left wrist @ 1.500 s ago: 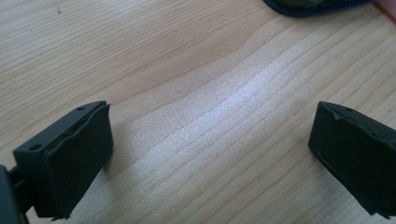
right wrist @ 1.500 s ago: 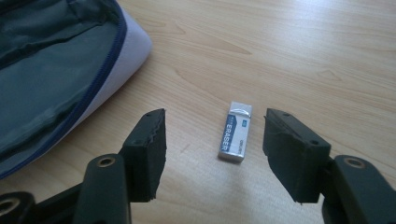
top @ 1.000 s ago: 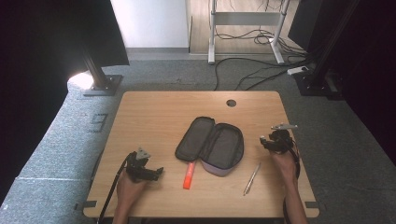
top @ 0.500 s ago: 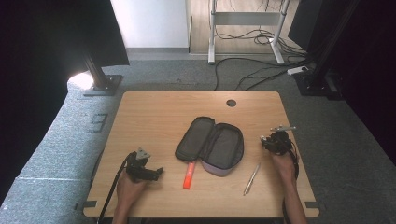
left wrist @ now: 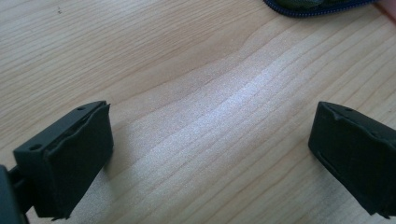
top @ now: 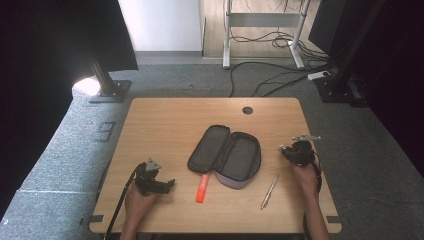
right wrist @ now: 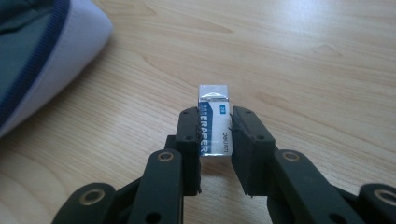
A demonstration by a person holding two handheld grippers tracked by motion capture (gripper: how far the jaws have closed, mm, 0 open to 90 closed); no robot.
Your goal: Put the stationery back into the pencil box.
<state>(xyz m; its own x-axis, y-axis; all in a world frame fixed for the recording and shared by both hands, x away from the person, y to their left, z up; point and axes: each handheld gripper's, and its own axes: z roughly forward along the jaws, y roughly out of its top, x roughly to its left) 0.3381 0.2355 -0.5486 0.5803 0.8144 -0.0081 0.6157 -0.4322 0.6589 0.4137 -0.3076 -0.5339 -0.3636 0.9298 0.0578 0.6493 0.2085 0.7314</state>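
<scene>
A small white and blue eraser (right wrist: 213, 95) lies on the wooden table (top: 165, 120) right of an open pencil case (top: 227, 155). My right gripper (right wrist: 215, 117) sits low over it and its jaws have just been closing; both pads now press on the eraser's long sides. In the high view the right gripper (top: 292, 150) rests near the table's right edge. My left gripper (top: 162, 186) is at the front left, its jaws wide apart (left wrist: 210, 154) over bare wood with nothing between them.
An orange marker (top: 202, 187) lies just in front of the case, and a silver pen (top: 270, 191) lies to its right. The case's pale lilac side (right wrist: 42, 56) is close on the right gripper's left. A round cable hole (top: 247, 110) is at the table's back.
The right gripper's jaws have drawn together around the eraser. Both hands have stayed where they were, and nothing on the table has shifted.
</scene>
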